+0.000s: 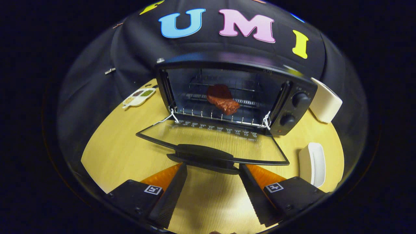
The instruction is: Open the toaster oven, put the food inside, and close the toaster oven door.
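fingers [213,169]: spread apart, holding nothing, tips just short of door handle [204,156] | toaster oven [234,94]: door [214,138] flat open toward fingers | meat slab [223,99]: on rack inside, long axis slanting back-left to front-right | surface [113,152]: wooden

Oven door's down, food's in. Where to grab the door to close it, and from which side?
Grip the door handle, the dark bar along the free edge of the open glass door, opposite the hinge at the toaster oven. Come from the front, below the edge. The gripper is open, its fingers straddling the handle's middle, likely suiting an upward swing.
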A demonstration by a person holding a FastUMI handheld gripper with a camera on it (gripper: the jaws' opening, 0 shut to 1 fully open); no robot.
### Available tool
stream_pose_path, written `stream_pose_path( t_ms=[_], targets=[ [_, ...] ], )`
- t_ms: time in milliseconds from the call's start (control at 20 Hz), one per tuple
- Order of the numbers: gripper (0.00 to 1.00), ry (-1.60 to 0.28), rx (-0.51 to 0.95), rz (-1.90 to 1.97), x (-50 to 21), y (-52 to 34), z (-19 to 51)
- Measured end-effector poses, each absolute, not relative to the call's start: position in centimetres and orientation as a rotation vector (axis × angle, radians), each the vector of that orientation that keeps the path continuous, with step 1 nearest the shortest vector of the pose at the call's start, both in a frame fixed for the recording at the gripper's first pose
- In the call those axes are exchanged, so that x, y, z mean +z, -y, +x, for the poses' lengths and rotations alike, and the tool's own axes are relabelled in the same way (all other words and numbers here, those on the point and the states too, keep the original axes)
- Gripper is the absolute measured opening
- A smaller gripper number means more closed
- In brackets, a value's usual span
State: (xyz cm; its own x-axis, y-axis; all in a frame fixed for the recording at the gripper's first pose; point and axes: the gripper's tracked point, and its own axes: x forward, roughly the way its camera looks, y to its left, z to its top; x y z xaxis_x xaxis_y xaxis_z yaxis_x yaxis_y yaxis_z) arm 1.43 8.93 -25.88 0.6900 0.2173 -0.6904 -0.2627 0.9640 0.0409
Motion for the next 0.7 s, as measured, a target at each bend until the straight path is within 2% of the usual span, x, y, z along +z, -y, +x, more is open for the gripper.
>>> stream_pose_path(
  t_ms=[400,700],
  targets=[
    [1.0,-0.622,0.262,-0.023,-19.5,-9.2,7.7],
    [1.0,-0.494,0.192,0.09,-13.1,-8.3,11.2]
  ],
)
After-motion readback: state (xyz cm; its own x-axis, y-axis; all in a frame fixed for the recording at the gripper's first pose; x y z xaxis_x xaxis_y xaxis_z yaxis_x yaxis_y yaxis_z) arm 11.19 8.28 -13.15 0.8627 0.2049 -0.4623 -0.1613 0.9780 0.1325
